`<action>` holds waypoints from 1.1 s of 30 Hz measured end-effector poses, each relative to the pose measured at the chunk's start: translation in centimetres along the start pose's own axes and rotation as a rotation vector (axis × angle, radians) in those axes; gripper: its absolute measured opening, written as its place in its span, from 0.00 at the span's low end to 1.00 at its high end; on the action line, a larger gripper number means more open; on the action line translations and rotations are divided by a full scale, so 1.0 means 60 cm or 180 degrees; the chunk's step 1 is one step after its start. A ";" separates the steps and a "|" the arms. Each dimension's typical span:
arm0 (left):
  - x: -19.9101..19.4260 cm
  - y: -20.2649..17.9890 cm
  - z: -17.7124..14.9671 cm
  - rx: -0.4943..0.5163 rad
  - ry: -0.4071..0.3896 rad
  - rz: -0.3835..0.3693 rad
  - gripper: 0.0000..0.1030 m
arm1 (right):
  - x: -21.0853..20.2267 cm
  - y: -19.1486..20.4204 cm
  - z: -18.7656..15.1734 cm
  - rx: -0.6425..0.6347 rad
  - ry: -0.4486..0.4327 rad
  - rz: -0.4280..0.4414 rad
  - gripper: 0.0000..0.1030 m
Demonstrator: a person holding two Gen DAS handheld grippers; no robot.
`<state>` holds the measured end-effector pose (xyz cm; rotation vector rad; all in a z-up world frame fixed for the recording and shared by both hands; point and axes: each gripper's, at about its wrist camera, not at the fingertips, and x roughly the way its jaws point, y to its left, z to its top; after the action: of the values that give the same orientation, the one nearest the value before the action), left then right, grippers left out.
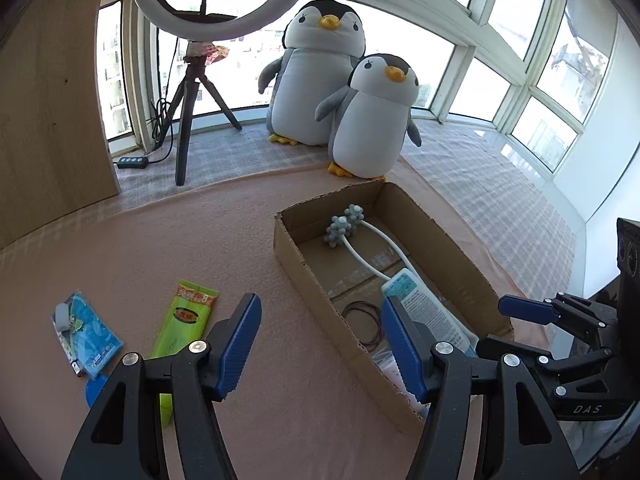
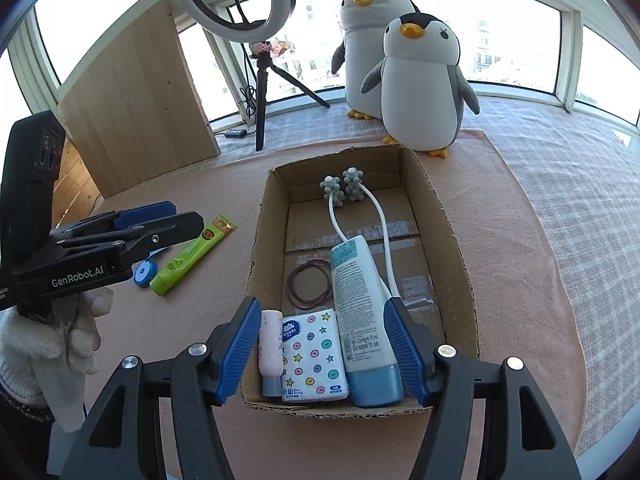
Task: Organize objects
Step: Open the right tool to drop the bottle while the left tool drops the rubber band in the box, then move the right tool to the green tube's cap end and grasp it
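While both blue-padded black grippers hang spread apart and empty above a pink cloth-covered table (image 2: 520,240), an open brown cardboard box (image 2: 452,216) sits directly ahead of the R gripper (image 2: 324,344) and to the right of the L gripper (image 1: 320,344). Between the R fingers, inside the box's near end: a white tube w/ blue cap (image 2: 360,304), a star-and-button print tissue pack (image 2: 314,356) and a small pink-white bottle (image 2: 269,344), side by side. Farther ahead in the box lie thin brown hair ties (image 2: 308,282) and a white two-armed massager w/ grey knobbly balls (image 2: 344,188). Outside the box, left of the L fingers, lie a green tube (image 1: 184,328), a blue blister pack (image 1: 86,336) and a round blue cap (image 1: 94,390). A white-gloved hand (image 2: 76,336) holds the L gripper's handle. Two grey plush penguins (image 1: 360,116) and a ring light on a tripod (image 1: 200,40) stand beyond, by the window.
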<state>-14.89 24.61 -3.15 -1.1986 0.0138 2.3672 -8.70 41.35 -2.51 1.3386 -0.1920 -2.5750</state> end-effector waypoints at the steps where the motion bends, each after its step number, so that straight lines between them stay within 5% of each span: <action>1: -0.003 0.009 -0.004 -0.0026 0.0007 0.0012 0.64 | 0.001 0.005 0.001 0.0007 -0.0008 0.0027 0.58; 17: -0.050 0.196 -0.103 -0.0426 0.0175 0.0220 0.64 | 0.038 0.114 0.020 0.0081 -0.0111 0.0401 0.59; 33: 0.004 0.280 -0.124 -0.0446 0.0488 -0.0140 0.64 | 0.172 0.208 0.050 0.0486 0.0545 0.0630 0.60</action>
<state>-16.48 8.24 -11.29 -1.4294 -0.1286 2.2646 -15.08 26.62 -6.20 1.5017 -0.4732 -2.3093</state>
